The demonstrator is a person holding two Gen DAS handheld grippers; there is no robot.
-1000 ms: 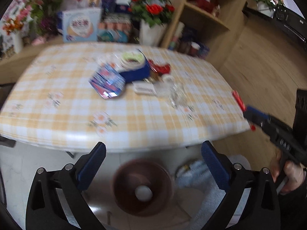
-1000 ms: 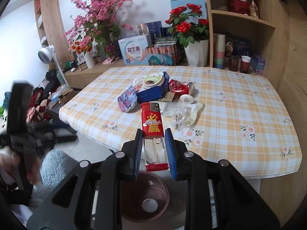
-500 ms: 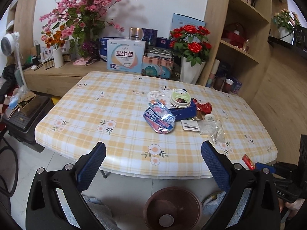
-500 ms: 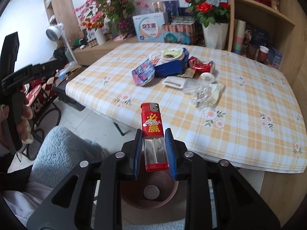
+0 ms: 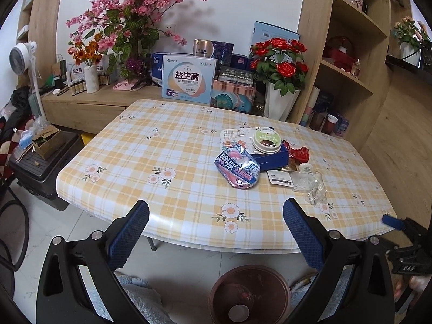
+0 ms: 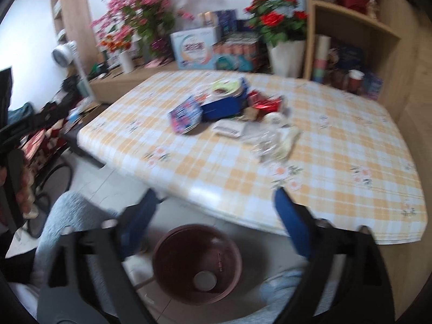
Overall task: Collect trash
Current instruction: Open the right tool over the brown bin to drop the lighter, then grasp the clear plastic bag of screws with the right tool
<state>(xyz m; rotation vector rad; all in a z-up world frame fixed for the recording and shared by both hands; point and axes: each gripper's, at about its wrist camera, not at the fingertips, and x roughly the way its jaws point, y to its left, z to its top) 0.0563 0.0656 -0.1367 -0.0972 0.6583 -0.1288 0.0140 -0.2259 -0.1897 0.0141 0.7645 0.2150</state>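
While both grippers hang over the near edge of the table [image 5: 129, 159], its yellow-and-white checked cloth, printed with small flowers, fills the middle of each view. Along the far wall runs a low wooden counter [image 5: 89, 105] carrying a tall spray of pink blossoms [image 5: 135, 13], a white vase of red roses [image 5: 280, 91] and a pale blue box [image 5: 189, 78] printed with "益生菌". Wooden shelves [image 5: 348, 78] rise on the right, a white fan [image 5: 21, 56] stands at far left, and the floor is pale tile.

Trash lies in a loose heap right of the table's centre: a crumpled blue-and-pink wrapper [image 5: 237, 168] whose letters look like "STRONG" (partly creased, so not certain), a dark blue box [image 5: 272, 158] with a round white lid [image 5: 266, 139] on top whose green label is too small to read, a red foil wrapper [image 5: 298, 152], a white card [image 5: 279, 176] and clear crinkled plastic [image 5: 310, 186].

Below the table edge a brown round bin [image 6: 197, 262] stands on the floor, with a small thin object inside near its wall; the right view is blurred, so what it is cannot be told.

The left gripper [image 5: 216, 232] has its blue pads wide apart, nothing between them. The right gripper [image 6: 213, 216] is likewise spread, empty, directly above the bin.
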